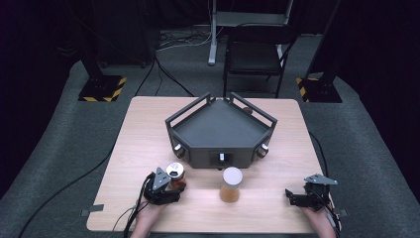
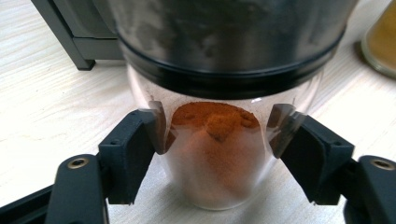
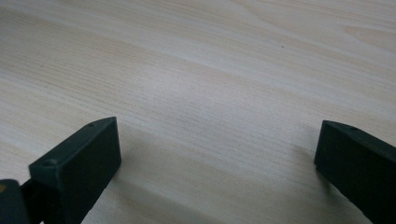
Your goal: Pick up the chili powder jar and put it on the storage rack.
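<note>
A small glass jar (image 1: 175, 173) with a silver lid and orange-red powder inside stands near the table's front left. My left gripper (image 1: 177, 187) is shut on it. In the left gripper view both pads press the clear jar (image 2: 212, 158) low on its sides, under the dark lid band, with the left gripper (image 2: 215, 135) close up. My right gripper (image 1: 291, 196) rests at the front right, open. In the right gripper view the right gripper (image 3: 215, 149) has its jaws wide apart over bare wood.
A second jar (image 1: 231, 184) with a white lid and tan powder stands at front centre, also seen at the edge as a jar (image 2: 380, 42). A black angular rack (image 1: 218, 151) fills the table's middle. A chair (image 1: 255, 57) stands beyond the wooden table (image 1: 143, 134).
</note>
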A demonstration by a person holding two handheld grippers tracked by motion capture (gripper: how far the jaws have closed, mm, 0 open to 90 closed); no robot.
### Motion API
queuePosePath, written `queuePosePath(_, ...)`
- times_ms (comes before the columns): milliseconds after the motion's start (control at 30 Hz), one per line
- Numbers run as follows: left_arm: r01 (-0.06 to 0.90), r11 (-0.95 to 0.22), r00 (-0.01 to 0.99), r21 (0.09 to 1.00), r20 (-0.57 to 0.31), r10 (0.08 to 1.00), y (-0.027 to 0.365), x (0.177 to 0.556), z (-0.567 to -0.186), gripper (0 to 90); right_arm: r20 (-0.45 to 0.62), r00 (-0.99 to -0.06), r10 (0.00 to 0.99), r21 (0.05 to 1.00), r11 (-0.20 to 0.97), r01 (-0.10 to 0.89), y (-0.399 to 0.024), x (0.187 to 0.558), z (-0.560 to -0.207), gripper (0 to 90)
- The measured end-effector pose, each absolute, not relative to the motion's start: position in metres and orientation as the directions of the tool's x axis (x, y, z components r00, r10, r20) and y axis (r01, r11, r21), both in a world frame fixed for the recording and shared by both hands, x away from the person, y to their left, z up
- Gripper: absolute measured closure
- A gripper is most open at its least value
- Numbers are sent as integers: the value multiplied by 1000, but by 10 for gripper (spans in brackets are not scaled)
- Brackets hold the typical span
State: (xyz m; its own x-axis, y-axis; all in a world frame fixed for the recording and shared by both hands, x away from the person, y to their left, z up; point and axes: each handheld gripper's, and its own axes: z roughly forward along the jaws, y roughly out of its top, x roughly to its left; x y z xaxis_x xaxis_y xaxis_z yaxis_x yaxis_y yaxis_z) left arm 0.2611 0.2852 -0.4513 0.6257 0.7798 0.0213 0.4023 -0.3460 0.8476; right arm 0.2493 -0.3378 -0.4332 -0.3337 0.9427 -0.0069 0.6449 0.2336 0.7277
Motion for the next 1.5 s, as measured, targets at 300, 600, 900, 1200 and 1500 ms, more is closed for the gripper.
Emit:
queuePosePath(300, 411, -322, 624, 853, -6, 781, 289, 262, -453, 303, -7, -335, 942, 728, 234, 645, -338, 249, -433, 0)
queuePosePath(600, 389, -335, 641, 858, 9, 767, 288, 259, -449, 303, -7, -334, 942, 728, 234, 645, -338, 249, -433, 0)
queuePosePath(900, 362, -341, 650, 868, 26, 759, 289, 254, -437, 303, -7, -334, 943, 728, 234, 645, -338, 249, -433, 0)
queuePosePath(1200, 356, -329, 651, 875, 20, 759, 292, 253, -420, 303, -6, -334, 943, 728, 233, 645, -338, 249, -433, 0)
queuePosePath(1500, 345, -328, 661, 879, 21, 750, 294, 256, -398, 303, -6, -334, 942, 728, 234, 645, -338, 249, -433, 0)
